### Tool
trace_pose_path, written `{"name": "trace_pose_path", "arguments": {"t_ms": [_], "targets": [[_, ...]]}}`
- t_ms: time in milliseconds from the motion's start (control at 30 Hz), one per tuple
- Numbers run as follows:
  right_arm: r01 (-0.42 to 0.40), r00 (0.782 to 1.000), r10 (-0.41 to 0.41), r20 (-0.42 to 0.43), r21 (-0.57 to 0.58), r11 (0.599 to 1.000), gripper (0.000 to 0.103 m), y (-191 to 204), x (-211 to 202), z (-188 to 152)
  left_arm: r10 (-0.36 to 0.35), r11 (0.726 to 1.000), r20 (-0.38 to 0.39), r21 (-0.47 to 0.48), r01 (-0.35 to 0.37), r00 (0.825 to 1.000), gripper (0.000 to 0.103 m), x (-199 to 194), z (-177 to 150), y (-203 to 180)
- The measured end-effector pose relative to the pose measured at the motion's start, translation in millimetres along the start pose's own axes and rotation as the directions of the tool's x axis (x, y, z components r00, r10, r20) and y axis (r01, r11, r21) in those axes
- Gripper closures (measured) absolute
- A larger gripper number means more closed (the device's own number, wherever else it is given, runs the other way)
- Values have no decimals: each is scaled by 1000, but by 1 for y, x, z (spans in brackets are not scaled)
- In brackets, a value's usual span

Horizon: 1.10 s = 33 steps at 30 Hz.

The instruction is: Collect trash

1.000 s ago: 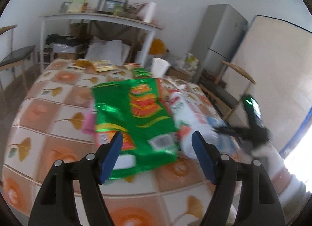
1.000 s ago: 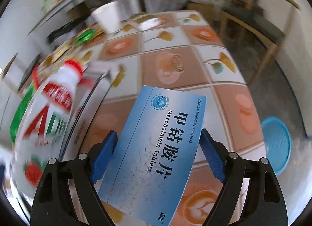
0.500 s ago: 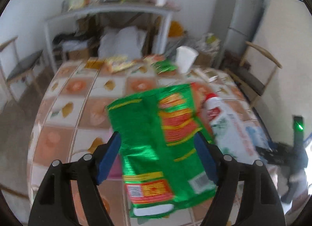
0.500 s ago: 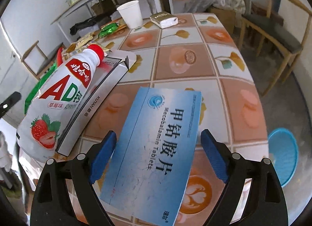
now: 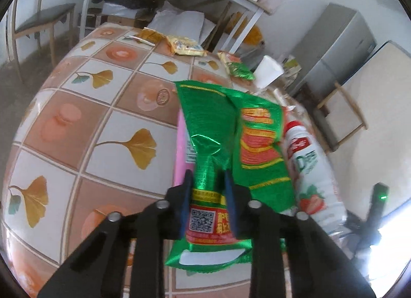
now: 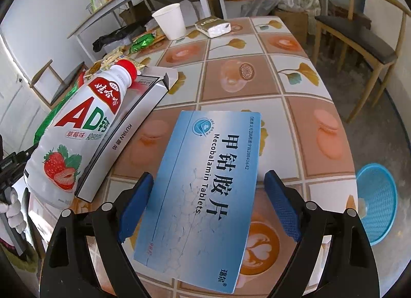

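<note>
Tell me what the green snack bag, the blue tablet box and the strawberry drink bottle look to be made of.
Green snack bag: likely metallised plastic film; glossy, mirror-like creases.
Blue tablet box: probably thin cardboard; flat printed panels, crisp edges, satin sheen.
Strawberry drink bottle: apparently opaque white plastic, red cap, printed label.

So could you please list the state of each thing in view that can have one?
Left tool: closing, pinching the crinkled green foil snack bag.
Right tool: open, straddling the flat blue tablet box.
White strawberry-drink bottle with red cap: capped, lying down.
White paper cup: upright.
</note>
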State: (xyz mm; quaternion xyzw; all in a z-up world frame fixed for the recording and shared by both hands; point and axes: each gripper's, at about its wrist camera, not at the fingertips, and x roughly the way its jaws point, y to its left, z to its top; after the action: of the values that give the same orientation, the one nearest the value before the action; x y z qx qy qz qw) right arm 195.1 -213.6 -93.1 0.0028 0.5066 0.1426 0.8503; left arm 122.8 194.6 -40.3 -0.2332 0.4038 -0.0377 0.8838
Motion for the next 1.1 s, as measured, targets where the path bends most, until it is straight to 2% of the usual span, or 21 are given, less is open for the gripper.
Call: {"name": "trace_pose_path", "arguments": {"t_ms": [133, 233, 300, 400, 467, 633, 833, 967, 1100], "targets": [[8, 1000, -8, -2, -5, 1000, 19, 1, 0, 0, -75, 996, 68, -36, 78, 995, 90, -24, 9, 11], [14, 1000, -15, -5, -6, 1000, 19, 1, 1, 0, -108, 984, 120, -127, 123, 987, 91, -41, 16, 37], [22, 1000, -22, -6, -11, 1000, 19, 3, 1, 0, -118, 963, 144, -226, 148, 983, 91, -46, 19, 64], [33, 999, -33, -7, -27, 999, 19, 5, 3, 0, -91, 938, 122, -324, 127, 988, 90, -39, 18, 100], [38, 999, -38, -10, -33, 999, 19, 6, 4, 1, -104, 918, 72, -377, 124, 992, 89, -28, 12, 116], [34, 999, -34, -15, -34, 999, 19, 6, 4, 2, -71, 934, 38, -347, 80, 997, 84, -27, 8, 115], [31, 999, -32, -16, -36, 999, 19, 5, 4, 3, -15, 964, 44, -266, 26, 999, 87, -48, 2, 115], [27, 1000, -28, -13, -38, 999, 19, 4, 4, 4, 23, 966, 19, -259, -17, 1000, 90, -60, -9, 133], [26, 1000, -26, -14, -32, 999, 19, 4, 5, 4, 6, 968, 21, -252, 0, 1000, 90, -63, -21, 131]]}}
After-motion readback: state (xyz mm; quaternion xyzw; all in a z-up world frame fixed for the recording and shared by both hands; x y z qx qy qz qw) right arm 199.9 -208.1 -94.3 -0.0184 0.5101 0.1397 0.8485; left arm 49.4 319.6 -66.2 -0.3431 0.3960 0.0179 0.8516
